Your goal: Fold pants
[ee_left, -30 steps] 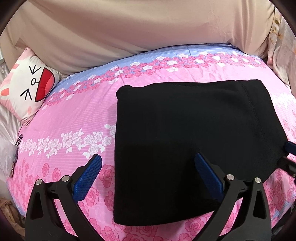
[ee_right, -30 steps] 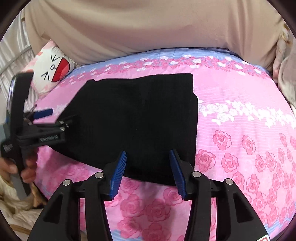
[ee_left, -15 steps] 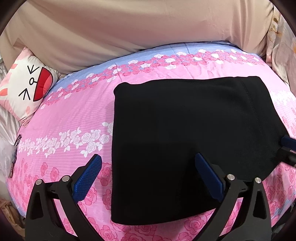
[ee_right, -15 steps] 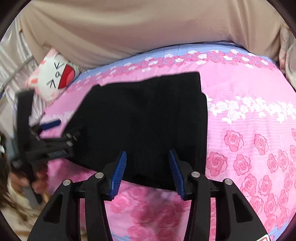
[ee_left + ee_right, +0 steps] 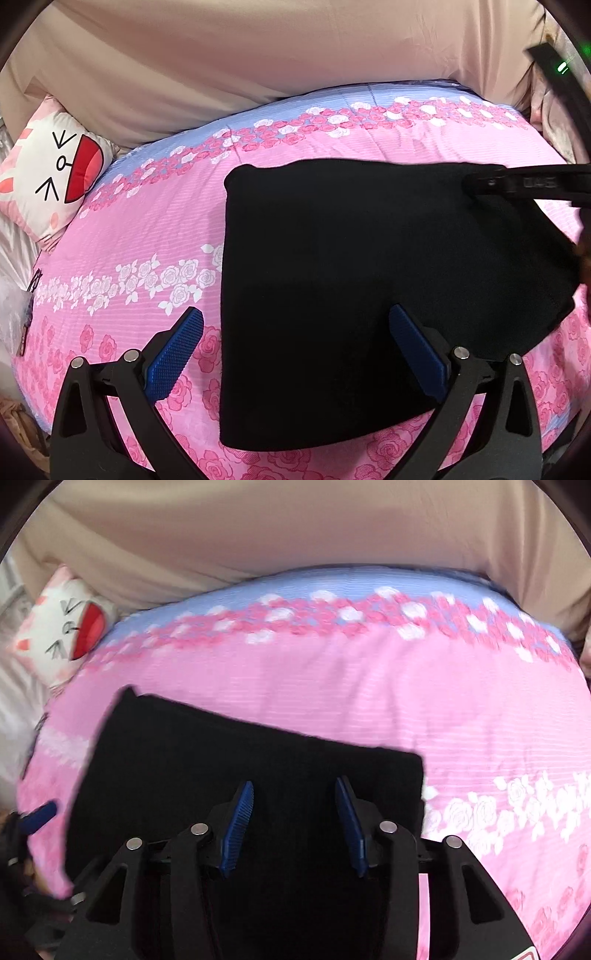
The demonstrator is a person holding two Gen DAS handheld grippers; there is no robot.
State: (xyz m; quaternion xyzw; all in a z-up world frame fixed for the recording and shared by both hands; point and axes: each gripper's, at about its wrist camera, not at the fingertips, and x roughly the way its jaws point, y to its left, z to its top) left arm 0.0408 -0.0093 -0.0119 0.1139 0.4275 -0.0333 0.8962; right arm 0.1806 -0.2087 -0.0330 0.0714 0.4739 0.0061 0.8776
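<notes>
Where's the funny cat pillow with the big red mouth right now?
The cat pillow sits at the far left edge of the pink flowery bedspread in both views, against the beige wall sheet, well left of the black pants.

The right gripper (image 5: pixel 293 825), its jaws closing with nothing gripped between them, now hangs over the far right part of the folded black pants (image 5: pixel 369 280) instead of their near edge.

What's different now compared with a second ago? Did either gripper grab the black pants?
The right gripper has travelled over the folded black pants, from their near edge toward the far one; its jaws are closing, pads not pressing cloth yet. Nothing was grabbed or released. The left gripper stayed put, wide open over the near left corner. Pants, pink floral bedspread and cartoon pillow are unchanged.
</notes>
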